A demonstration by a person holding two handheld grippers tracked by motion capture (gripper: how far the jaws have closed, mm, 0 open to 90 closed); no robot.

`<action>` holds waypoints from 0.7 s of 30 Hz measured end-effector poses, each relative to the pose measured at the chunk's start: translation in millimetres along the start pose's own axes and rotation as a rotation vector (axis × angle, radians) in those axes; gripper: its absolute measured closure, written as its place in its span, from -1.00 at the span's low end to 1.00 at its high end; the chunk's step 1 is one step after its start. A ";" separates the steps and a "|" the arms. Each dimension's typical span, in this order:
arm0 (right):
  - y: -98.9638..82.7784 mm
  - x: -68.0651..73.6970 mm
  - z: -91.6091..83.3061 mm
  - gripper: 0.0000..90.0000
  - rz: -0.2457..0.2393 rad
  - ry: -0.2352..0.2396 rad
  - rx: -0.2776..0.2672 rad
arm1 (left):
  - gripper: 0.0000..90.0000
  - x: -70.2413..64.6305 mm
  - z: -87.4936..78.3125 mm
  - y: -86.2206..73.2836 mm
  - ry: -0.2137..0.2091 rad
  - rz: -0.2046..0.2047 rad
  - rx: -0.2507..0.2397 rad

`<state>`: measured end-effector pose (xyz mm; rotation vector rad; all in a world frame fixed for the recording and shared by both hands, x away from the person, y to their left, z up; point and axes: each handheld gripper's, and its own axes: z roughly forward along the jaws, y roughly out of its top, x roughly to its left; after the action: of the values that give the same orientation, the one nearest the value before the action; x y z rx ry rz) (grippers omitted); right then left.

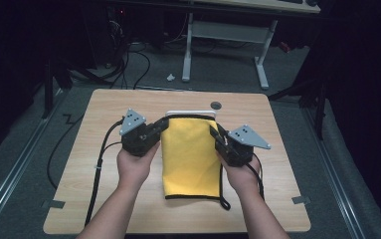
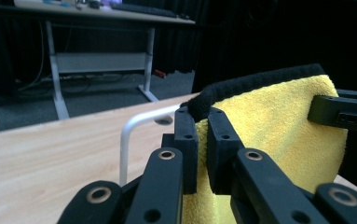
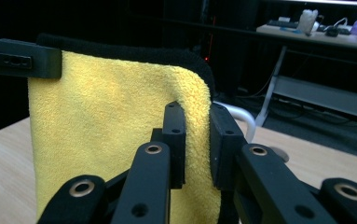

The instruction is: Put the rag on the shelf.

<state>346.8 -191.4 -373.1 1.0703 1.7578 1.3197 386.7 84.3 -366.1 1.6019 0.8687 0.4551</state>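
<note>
So we stand at the table with the cloth lifted by its far corners near a white rack. Our left gripper and right gripper each pinch a corner tight. Gripping looks done; hanging it over that rack seems left.

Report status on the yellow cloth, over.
Left gripper and right gripper shut on the cloth, one top corner each. Cloth hangs before the white rail. Nothing blocking.
</note>
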 end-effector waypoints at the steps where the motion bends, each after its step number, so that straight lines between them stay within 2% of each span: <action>1: 3.1 0.0 -0.3 0.77 0.001 0.000 -0.005 | 0.87 0.0 -0.6 2.8 0.000 -0.002 -0.007; 21: 55.6 -1.2 -2.0 0.77 -0.020 -0.021 -0.108 | 0.88 -1.1 -10.4 59.7 0.016 0.057 -0.092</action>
<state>357.2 -185.2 -318.8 1.0004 1.6588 1.3698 395.4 89.0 -306.4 1.5434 0.8040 0.5411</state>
